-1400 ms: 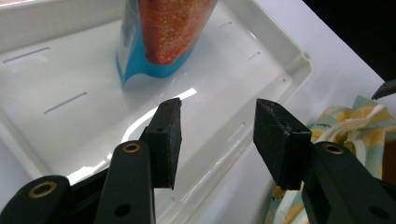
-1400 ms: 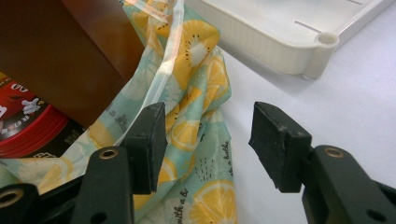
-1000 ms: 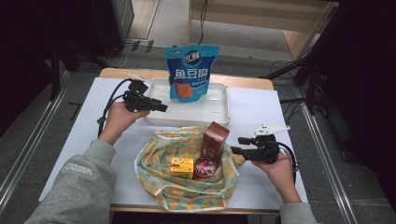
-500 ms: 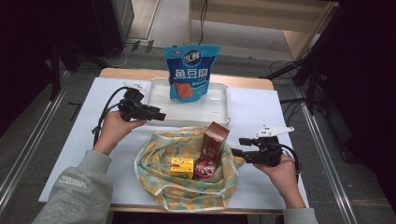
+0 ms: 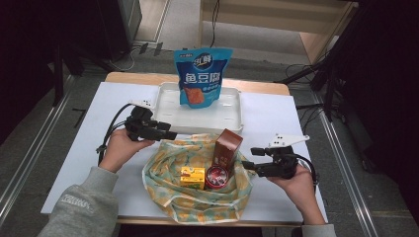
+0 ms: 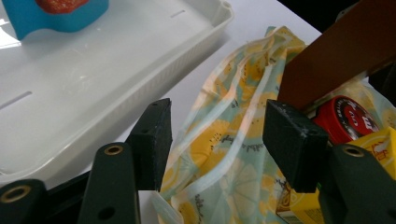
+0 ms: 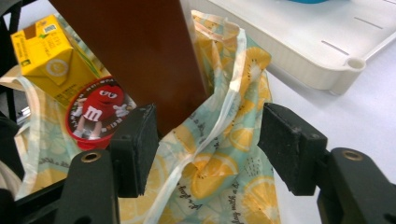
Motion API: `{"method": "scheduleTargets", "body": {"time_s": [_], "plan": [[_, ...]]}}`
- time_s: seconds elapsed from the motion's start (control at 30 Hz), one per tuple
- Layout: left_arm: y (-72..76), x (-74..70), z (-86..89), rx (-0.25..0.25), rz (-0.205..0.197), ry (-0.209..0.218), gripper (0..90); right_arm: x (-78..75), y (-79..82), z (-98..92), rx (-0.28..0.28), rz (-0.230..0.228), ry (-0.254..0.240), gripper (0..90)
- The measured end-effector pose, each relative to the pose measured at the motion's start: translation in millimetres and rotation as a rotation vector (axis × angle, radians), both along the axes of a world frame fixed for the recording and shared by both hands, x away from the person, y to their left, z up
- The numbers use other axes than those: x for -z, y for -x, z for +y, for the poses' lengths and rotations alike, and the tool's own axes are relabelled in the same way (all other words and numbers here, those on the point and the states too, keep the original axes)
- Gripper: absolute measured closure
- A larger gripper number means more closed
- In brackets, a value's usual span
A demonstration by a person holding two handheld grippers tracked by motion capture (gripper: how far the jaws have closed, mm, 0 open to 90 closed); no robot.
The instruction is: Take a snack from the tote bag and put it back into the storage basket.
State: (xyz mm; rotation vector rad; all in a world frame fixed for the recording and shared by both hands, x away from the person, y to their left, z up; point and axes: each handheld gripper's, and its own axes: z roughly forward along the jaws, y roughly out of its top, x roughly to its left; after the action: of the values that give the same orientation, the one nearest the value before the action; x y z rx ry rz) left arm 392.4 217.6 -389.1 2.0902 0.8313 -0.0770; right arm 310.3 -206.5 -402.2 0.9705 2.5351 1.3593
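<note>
A lemon-print cloth bag (image 5: 197, 197) lies open on the white table. In it are a brown carton (image 5: 228, 148), a yellow juice box (image 5: 192, 177) and a red round tin (image 5: 216, 177). My left gripper (image 5: 170, 134) is at the bag's far left rim. It is open and its jaws have just been opening. The bag's hem (image 6: 224, 135) runs through the gap untouched. My right gripper (image 5: 245, 165) is at the bag's right rim beside the carton (image 7: 135, 56). It is open too and has just been opening, with cloth (image 7: 219, 130) between its pads unpressed.
A white tray (image 5: 232, 116) sits behind the bag, with a blue snack pouch (image 5: 200, 76) standing in it. The tray's near wall (image 6: 140, 79) is just left of my left gripper. Bare table (image 5: 79, 163) lies to either side.
My left hand has come back from the tray toward me, down to the bag's far left rim. The right gripper has stayed beside the carton, and its jaws stand a little wider.
</note>
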Motion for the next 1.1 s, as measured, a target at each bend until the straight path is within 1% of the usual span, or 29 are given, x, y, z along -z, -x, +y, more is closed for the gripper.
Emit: {"method": "scheduleTargets", "body": {"time_s": [0.1, 0.17, 0.23, 0.37, 0.43, 0.47, 0.53, 0.63, 0.7, 0.77, 0.83, 0.9, 1.0, 1.03, 1.1], "plan": [[3.6, 0.9, 1.1, 0.01, -0.012, -0.009, 40.8, -2.6, 1.4, 1.2, 0.005, -0.003, -0.002, 35.8], [4.9, 1.1, 2.0, 0.015, -0.01, -0.014, 40.2, -4.6, 2.2, 2.3, 0.006, 0.002, -0.004, 34.3], [5.8, 1.7, 3.8, 0.019, -0.009, -0.006, 39.7, -6.3, 3.2, 4.3, 0.008, 0.005, -0.006, 33.2], [6.0, 2.5, 5.7, 0.023, -0.005, -0.01, 39.1, -10.0, 3.9, 10.5, -0.005, -0.005, 0.0, 31.0], [5.6, 2.8, 6.3, 0.026, 0.004, -0.007, 38.4, -13.1, 4.5, 12.8, -0.009, -0.005, 0.006, 30.0], [5.7, 2.7, 6.4, 0.027, 0.003, -0.006, 38.2, -14.3, 4.5, 14.1, -0.016, -0.005, 0.01, 28.8], [6.4, 2.2, 6.4, 0.031, -0.01, -0.009, 38.3, -16.5, 5.3, 16.4, -0.022, -0.004, 0.023, 27.4], [6.0, 1.7, 7.2, 0.029, -0.007, -0.001, 38.2, -20.9, 5.3, 20.0, -0.031, -0.002, 0.031, 25.7], [6.6, 1.5, 7.3, 0.028, -0.015, 0.003, 38.3, -23.9, 4.7, 22.5, -0.032, -0.005, 0.036, 25.1], [7.4, 0.7, 7.9, 0.025, -0.025, -0.003, 38.5, -27.4, 4.2, 25.1, -0.039, -0.006, 0.041, 24.4], [7.6, 0.0, 9.4, 0.019, -0.018, 0.005, 38.2, -31.1, 4.1, 28.1, -0.045, -0.006, 0.052, 23.9], [8.1, 0.0, 10.6, 0.012, -0.02, 0.004, 37.8, -34.5, 3.0, 31.6, -0.051, -0.014, 0.059, 22.4], [8.7, 1.3, 10.7, 0.012, -0.025, -0.005, 37.2, -38.2, 1.4, 35.3, -0.054, -0.003, 0.066, 22.4], [8.7, 1.6, 10.7, 0.013, -0.022, -0.006, 37.2, -39.6, 0.6, 36.8, -0.053, 0.001, 0.07, 22.2], [8.7, 2.9, 10.3, 0.017, -0.013, -0.009, 37.1, -41.7, -0.8, 39.3, -0.054, -0.004, 0.074, 22.0]]}}
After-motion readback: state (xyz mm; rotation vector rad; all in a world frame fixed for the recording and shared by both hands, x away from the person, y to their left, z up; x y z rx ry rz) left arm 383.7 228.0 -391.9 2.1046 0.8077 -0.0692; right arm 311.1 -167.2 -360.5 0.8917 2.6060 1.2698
